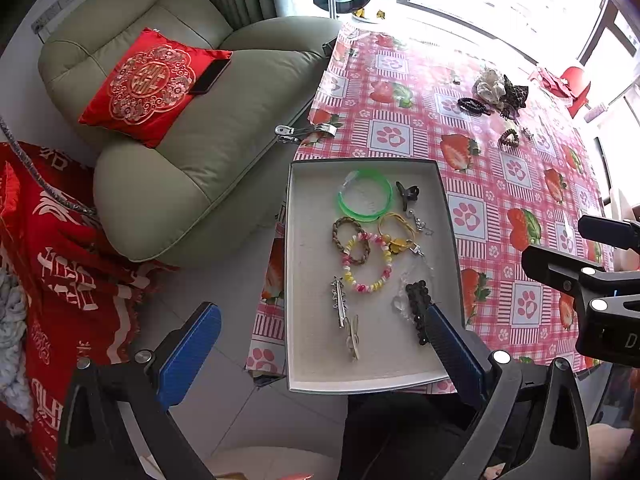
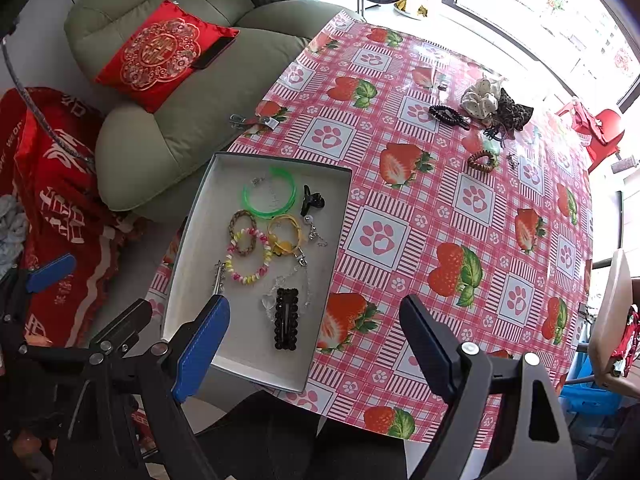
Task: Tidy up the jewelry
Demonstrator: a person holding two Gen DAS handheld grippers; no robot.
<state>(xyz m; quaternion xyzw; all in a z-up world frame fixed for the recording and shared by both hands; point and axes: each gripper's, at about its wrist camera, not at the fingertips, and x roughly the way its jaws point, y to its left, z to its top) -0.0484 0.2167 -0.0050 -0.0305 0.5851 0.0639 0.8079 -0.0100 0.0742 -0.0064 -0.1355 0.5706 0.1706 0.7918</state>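
A strawberry-print tablecloth [image 2: 452, 216] covers the table beside a green sofa [image 1: 180, 152]. The white tray [image 2: 192, 264] at its near edge holds bracelets [image 2: 248, 256], clips and hair ties. Both the left gripper [image 1: 320, 332] and right gripper [image 2: 316, 332] hover wide open, holding nothing.

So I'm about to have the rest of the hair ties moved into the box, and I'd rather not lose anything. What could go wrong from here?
1. The white tray overhangs the table's near-left edge; pressing on that side might tip it.
2. The green bangle, braided ring and bead bracelet touch or overlap, so grabbing one may drag another.
3. The scrunchie pile lies across the table, far from both open grippers, the left gripper and the right gripper.
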